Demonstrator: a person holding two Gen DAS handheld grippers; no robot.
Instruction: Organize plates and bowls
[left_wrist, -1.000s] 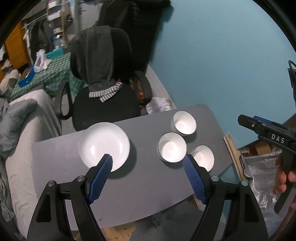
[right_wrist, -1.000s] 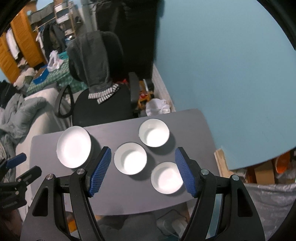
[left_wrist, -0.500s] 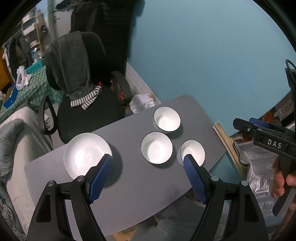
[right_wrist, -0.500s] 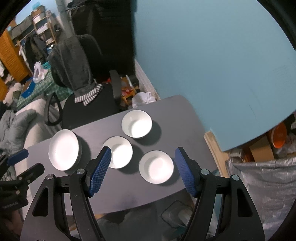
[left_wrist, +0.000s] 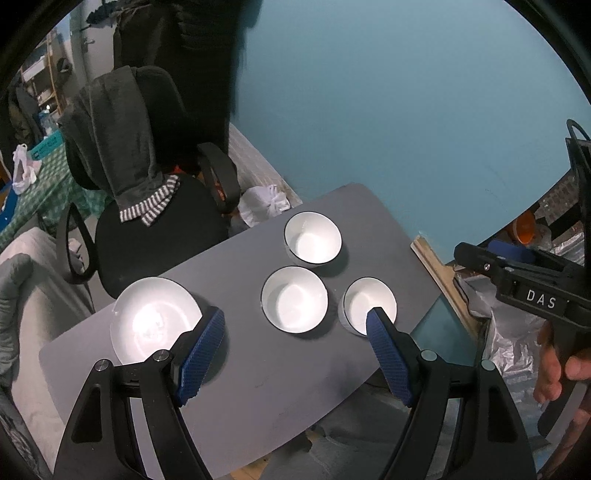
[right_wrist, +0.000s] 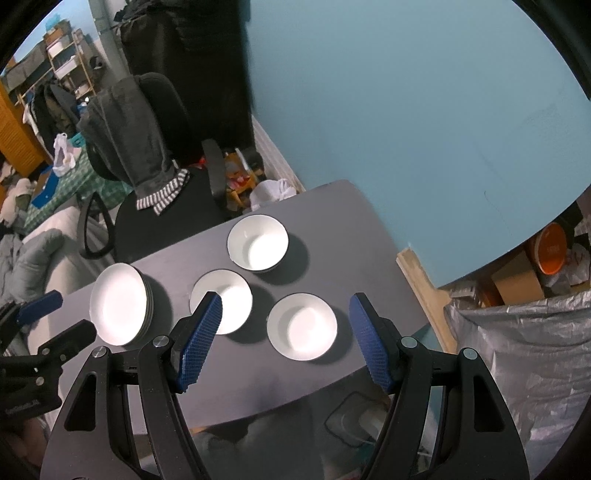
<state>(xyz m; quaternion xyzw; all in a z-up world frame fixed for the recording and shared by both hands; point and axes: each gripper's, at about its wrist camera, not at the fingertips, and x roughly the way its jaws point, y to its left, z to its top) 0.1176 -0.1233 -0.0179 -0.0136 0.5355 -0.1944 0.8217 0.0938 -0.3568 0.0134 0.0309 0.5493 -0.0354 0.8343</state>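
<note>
Right wrist view: nearest bowl (right_wrist: 301, 326) at frame centre, between right gripper (right_wrist: 286, 339) pads, well below them on table (right_wrist: 351, 236). Jaws wide, empty. Left gripper (left_wrist: 295, 354) also wide (plate stack (left_wrist: 155, 319) nearer it).

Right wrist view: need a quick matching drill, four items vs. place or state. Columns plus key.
Items:
1. stack of plates
2. far bowl
3. near bowl
4. towel

Places or states:
A. draped over the office chair back
B. at the left end of the grey table
C. seen between the open right gripper fingers
D. bowl nearest the blue wall

Pairs: 1-B, 2-D, 3-C, 4-A
</note>
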